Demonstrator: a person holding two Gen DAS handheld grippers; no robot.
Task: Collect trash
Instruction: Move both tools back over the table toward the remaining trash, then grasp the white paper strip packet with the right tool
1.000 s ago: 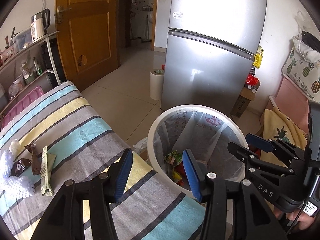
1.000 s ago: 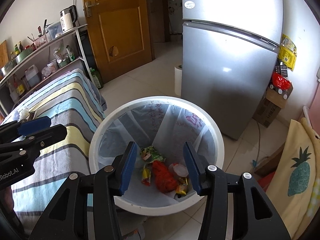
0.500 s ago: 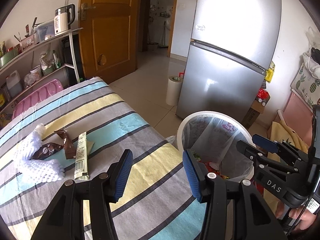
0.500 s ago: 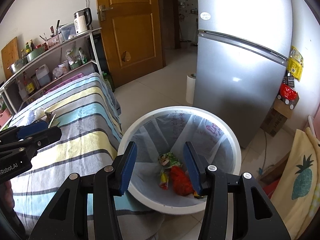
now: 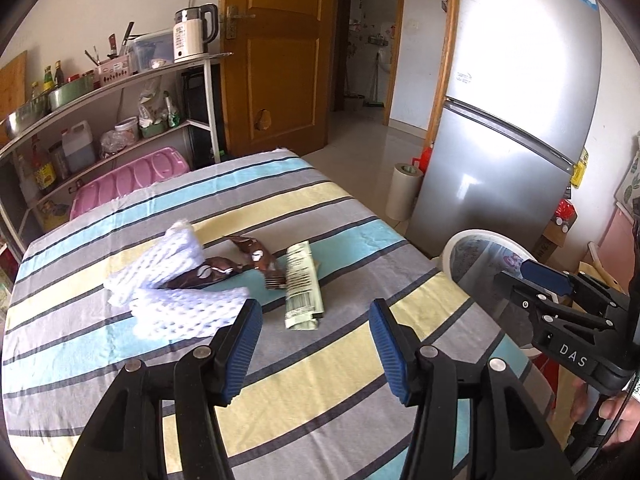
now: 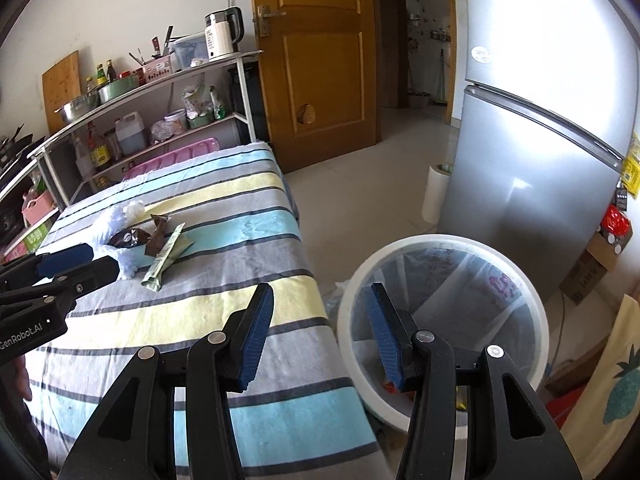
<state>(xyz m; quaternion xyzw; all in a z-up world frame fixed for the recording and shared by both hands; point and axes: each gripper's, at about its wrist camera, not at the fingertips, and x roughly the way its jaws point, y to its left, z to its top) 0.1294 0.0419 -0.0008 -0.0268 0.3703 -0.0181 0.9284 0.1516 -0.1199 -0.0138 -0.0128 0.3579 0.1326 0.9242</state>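
On the striped tablecloth (image 5: 340, 376) lies a cluster of trash: white foam netting (image 5: 176, 292), a brown wrapper (image 5: 256, 258) and a pale green sachet (image 5: 304, 288). My left gripper (image 5: 316, 348) hovers just short of them, its jaws opening with nothing between them. The same trash shows in the right wrist view as foam netting (image 6: 116, 224), brown wrapper (image 6: 138, 236) and green sachet (image 6: 166, 258). My right gripper (image 6: 320, 332) is open and empty, over the table's edge beside the white bin (image 6: 440, 244), which holds several wrappers. The left gripper's fingers (image 6: 68, 258) show at the left edge.
A silver fridge (image 5: 512, 128) stands behind the bin (image 5: 480, 240), a paper roll (image 5: 402, 192) at its foot. A shelf rack (image 5: 120, 80) with a kettle, bottles and bowls runs along the left wall beside a wooden door (image 5: 280, 60). A pineapple-print cloth (image 6: 616, 380) lies at right.
Both grippers have swung left, away from over the bin toward the table. The trash cluster has come to the middle of the left wrist view, and the left jaws stand wider.
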